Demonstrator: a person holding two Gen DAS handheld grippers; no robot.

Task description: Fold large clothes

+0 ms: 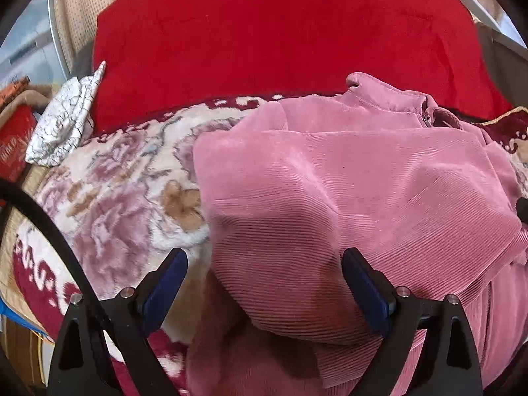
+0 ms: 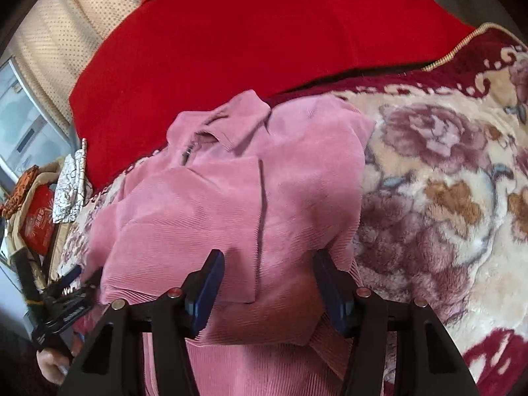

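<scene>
Hovering with both jaws apart, left gripper [image 1: 264, 283] and right gripper [image 2: 269, 283] over the pink top [image 1: 363, 191] mid-frame, holding nothing, likely ready to pinch its lower edge for folding.

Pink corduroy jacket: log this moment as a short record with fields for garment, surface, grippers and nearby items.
garment: pink corduroy jacket, collar and zipper at the far end, partly folded with a flap laid over its front
surface: floral plush blanket
behind: red cloth
left gripper: jaws open, near hem of the jacket between the fingers, not pinched
right gripper: jaws open over the jacket's near part
nearby: white crackle-patterned cloth at the blanket's left edge
</scene>
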